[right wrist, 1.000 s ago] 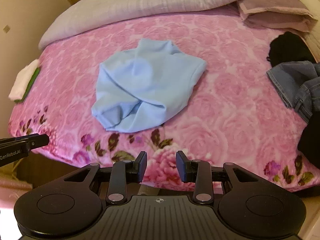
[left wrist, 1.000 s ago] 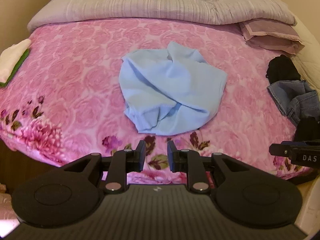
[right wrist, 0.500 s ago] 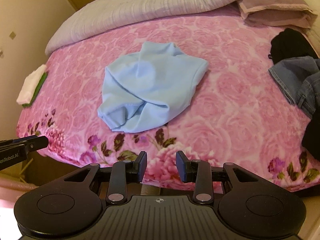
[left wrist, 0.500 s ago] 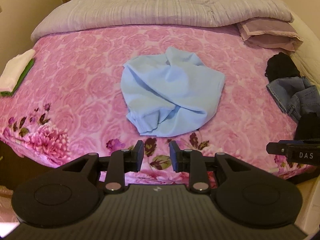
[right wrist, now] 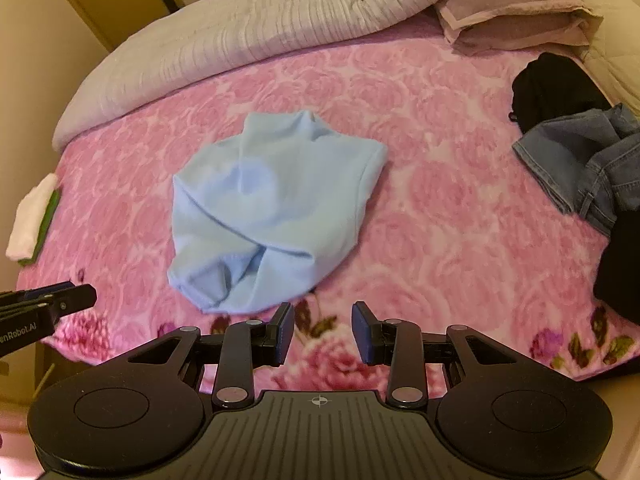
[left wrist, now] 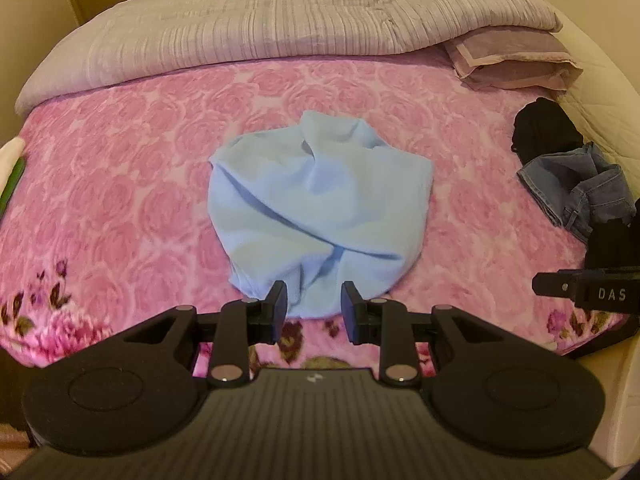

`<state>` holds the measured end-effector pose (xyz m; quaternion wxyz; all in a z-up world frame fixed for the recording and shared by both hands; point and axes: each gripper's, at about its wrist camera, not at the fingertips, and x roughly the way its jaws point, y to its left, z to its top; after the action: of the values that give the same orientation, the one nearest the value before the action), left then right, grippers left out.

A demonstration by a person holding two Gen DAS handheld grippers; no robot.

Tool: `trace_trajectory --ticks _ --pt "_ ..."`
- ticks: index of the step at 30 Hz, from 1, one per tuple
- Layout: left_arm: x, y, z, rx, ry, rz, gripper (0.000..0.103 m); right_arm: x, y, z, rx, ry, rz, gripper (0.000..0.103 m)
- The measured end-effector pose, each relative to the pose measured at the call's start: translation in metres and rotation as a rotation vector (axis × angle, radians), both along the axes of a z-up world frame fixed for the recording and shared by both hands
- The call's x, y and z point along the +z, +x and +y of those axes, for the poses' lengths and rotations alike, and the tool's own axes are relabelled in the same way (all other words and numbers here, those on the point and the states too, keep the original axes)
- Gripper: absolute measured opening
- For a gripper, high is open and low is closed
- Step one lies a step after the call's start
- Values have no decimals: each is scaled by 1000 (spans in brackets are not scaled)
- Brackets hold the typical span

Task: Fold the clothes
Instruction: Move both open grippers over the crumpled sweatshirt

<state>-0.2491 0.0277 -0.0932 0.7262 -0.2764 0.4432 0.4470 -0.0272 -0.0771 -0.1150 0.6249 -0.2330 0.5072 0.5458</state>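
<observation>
Meanwhile, at the far left edge of the bed, a small folded white and green stack (right wrist: 34, 222) is lying neat and flat, well apart from everything else. Both cameras are closing in: over the last second the pink floral blanket (left wrist: 120, 184) has been filling more of each view, and the near hem of the crumpled garment has been sliding down toward the fingertips.

Moving inward, the left gripper (left wrist: 314, 312) is hovering with its fingers apart and nothing between them, now lined up right over the near edge of the light blue garment (left wrist: 320, 208). That garment is sitting mid-bed in a rumpled heap, its layers overlapped and creased, not laid out flat and not folded.

Further right, the right gripper (right wrist: 323, 334) is hanging just off the garment's near right edge, fingers likewise spread and empty.

Beyond it, at the right side of the bed, the jeans (right wrist: 580, 160) and a black garment (right wrist: 556, 92) are lying bunched together, also unfolded.

Judging by the approach, both grippers are heading for a grasp on the blue garment's near hem, probably to spread it before folding.
</observation>
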Motion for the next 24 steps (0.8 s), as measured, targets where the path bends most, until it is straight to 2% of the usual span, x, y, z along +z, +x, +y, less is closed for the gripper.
trace_trajectory --ticks 7,12,14,24 --pt "-3 -12 46 -36 -13 2 26 -3 -22 43 -26 -15 -3 36" --pt "-15 -19 68 -68 -52 -4 27 -9 -33 62 -56 -36 -7 36" --pt "-24 -18 73 -94 -65 -12 32 -12 -33 65 -86 -44 -8 36" --pt "-89 6 73 -212 -175 2 37 -61 16 36 -326 -96 14 36"
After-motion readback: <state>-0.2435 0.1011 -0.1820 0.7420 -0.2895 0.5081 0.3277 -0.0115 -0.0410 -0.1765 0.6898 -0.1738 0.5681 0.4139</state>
